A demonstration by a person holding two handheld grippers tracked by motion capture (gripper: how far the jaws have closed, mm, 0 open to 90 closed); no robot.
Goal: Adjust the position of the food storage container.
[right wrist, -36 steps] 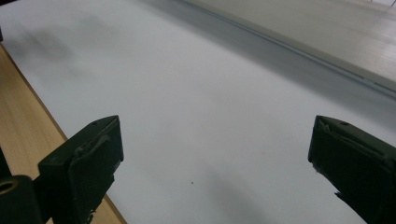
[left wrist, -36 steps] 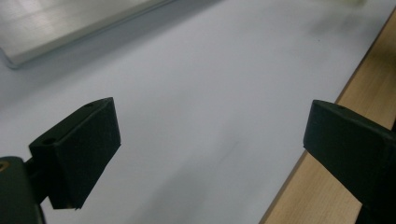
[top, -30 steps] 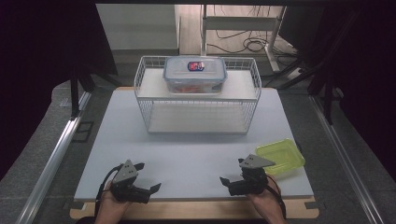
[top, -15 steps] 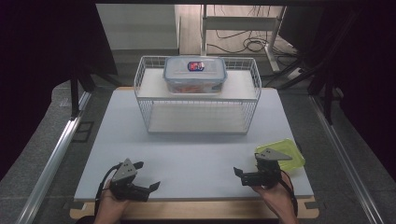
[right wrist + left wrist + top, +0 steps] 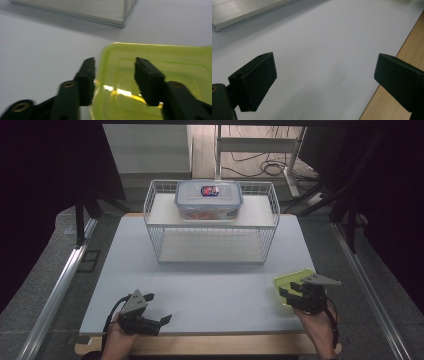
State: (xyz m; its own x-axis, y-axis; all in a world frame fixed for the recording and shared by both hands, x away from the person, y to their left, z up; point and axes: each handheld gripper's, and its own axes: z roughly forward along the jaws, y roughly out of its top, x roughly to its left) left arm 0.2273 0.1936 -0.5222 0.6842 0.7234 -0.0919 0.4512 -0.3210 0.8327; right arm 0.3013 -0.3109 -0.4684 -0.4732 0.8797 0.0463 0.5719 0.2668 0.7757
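**Right gripper closing in on the green lid**

Since a second ago my right gripper [image 5: 295,292] has slid from the bottom centre-right of the high view out to the lower right, onto the near-left edge of the green lid [image 5: 292,281]; my left gripper [image 5: 150,322] has stayed at the lower left.

Nearest me, the left gripper rests low over the white mat [image 5: 210,285], jaws spread wide and holding nothing, with the wooden table edge [image 5: 407,50] at the right of its own view.

On the right, the jaws stand partly open and straddle the lid's rim: in the right gripper view one jaw hangs just outside the edge over the mat, the other over the lid's inner face. They have not clamped. I judge this the approach-to-grasp step. Next I would need to settle a little lower so the rim sits between the pads, then squeeze; the thin, slick plastic could skid away if I pinch too shallowly.

The lid lies flat at the lower right of the high view, near the mat's right edge. Its long axis seems to run from near-left to far-right, slightly skewed to the mat's edge.

Farther off, at upper centre, stands the wire basket [image 5: 150,220], with a clear lidded box [image 5: 209,200] on its upper shelf.
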